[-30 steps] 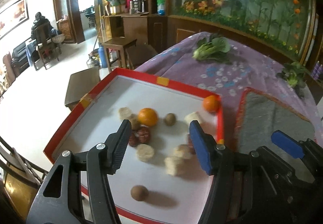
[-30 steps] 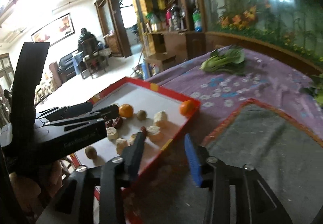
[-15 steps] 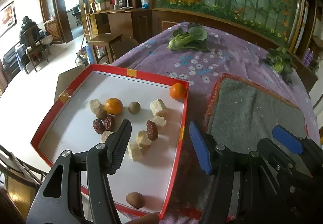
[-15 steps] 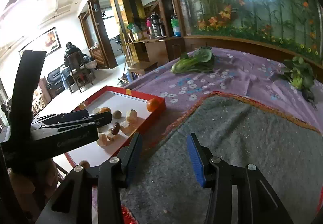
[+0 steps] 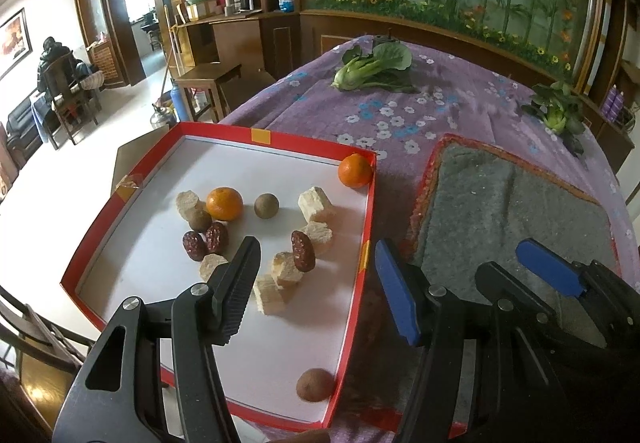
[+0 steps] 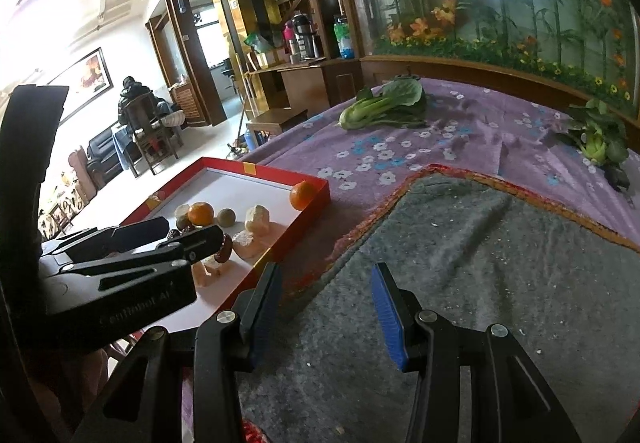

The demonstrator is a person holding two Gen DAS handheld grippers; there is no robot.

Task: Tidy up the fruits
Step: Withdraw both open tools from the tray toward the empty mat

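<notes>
Left gripper (image 5: 318, 283) tilted down over red-rimmed white tray (image 5: 362, 243), lower centre, released, empty; right gripper (image 6: 326, 307) angled over grey felt mat (image 6: 500, 263), released, empty.

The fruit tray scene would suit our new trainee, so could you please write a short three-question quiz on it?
1. True or false: the tray lies on the grey mat.
2. How many oranges are in the tray?
3. What is between the fingers of the right gripper? A) an orange B) a date C) nothing

Key:
1. False: it sits beside the mat, on the purple cloth.
2. Two: one in the far corner, one among the other pieces.
3. C: it is open above the mat; the left gripper is open too.
</notes>
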